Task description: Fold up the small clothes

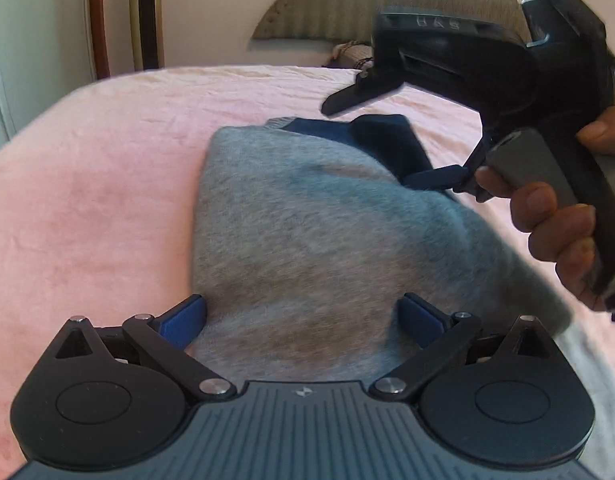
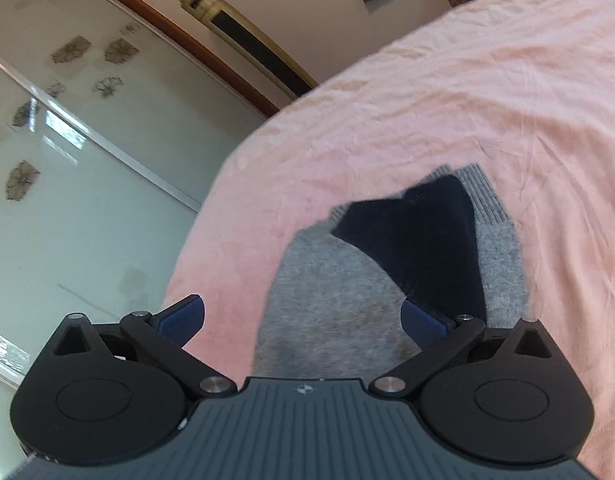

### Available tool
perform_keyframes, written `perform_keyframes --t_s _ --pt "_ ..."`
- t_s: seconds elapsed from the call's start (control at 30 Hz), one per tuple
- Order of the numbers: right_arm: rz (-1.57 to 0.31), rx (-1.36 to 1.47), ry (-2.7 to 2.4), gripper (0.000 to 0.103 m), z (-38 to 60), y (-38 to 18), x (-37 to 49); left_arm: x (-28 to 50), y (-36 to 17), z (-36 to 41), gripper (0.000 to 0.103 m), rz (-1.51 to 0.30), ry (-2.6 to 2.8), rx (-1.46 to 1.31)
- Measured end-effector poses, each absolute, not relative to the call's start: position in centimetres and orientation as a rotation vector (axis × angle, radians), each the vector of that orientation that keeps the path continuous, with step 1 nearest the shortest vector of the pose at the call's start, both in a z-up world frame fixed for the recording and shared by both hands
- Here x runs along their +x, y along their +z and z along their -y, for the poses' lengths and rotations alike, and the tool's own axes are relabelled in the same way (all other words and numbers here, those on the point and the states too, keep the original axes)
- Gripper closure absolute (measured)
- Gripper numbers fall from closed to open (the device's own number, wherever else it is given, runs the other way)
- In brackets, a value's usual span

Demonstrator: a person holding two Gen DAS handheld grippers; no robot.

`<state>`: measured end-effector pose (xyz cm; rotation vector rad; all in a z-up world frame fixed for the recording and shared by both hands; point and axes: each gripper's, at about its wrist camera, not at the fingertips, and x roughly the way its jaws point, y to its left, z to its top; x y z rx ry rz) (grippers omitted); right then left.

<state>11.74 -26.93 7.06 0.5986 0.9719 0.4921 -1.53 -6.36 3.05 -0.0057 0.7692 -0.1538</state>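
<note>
Pink bedsheet, grey garment spread beneath both wide-apart tongs, left tongs, right tongs.

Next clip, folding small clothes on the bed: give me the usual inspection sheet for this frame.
Surface: pink bedsheet, wrinkled.
Job's things: grey garment with navy sleeve, lying on the sheet, partly folded.
Clutter: nothing seen on the sheet near the garment.
Grippers: left gripper open, fingers either side of the grey fabric; right gripper open above the garment, held by a hand.
Cables: nothing seen.
Surroundings: padded headboard, glass wardrobe door with flower prints.
</note>
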Motion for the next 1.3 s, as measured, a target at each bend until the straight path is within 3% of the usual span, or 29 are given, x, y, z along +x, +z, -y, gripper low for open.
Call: perform_keyframes --t_s 0.17,0.37,0.47,0.57,0.67,0.83,0.93,1.1,1.3 --pt "-0.930 0.615 0.488 0.007 28.4 6.8 10.8 -2.6 3.0 4.2 0.000 -0.789 -0.167 -0.056" --pt "-0.927 0.606 0.597 0.000 27.2 7.0 7.3 -2.7 2.9 4.9 0.000 -0.784 -0.161 -0.025" --pt "-0.881 0.513 0.584 0.008 27.1 6.8 6.5 -3.3 3.1 4.8 0.000 -0.784 -0.147 -0.018" --pt "-0.838 0.524 0.542 0.000 27.7 9.2 3.3 -4.2 3.6 4.9 0.000 -0.772 -0.111 0.023" --pt "-0.767 0.394 0.494 0.000 28.2 10.4 -1.5 -5.8 4.0 4.8 0.000 -0.770 -0.080 0.014" --pt "-0.747 0.096 0.271 0.000 28.9 7.8 -7.8 -8.6 3.5 4.3 0.000 -0.816 -0.062 -0.008" --pt "-0.813 0.090 0.219 0.000 30.0 5.5 -9.9 -9.9 2.8 4.4 0.000 -0.820 -0.036 0.020" --pt "-0.736 -0.054 0.137 0.000 27.8 3.9 -12.6 -11.1 2.5 4.3 0.000 -0.794 -0.017 0.019" --pt "-0.709 -0.031 0.106 0.000 27.3 3.7 -12.6 -11.6 2.1 4.3 0.000 -0.741 -0.009 0.014"
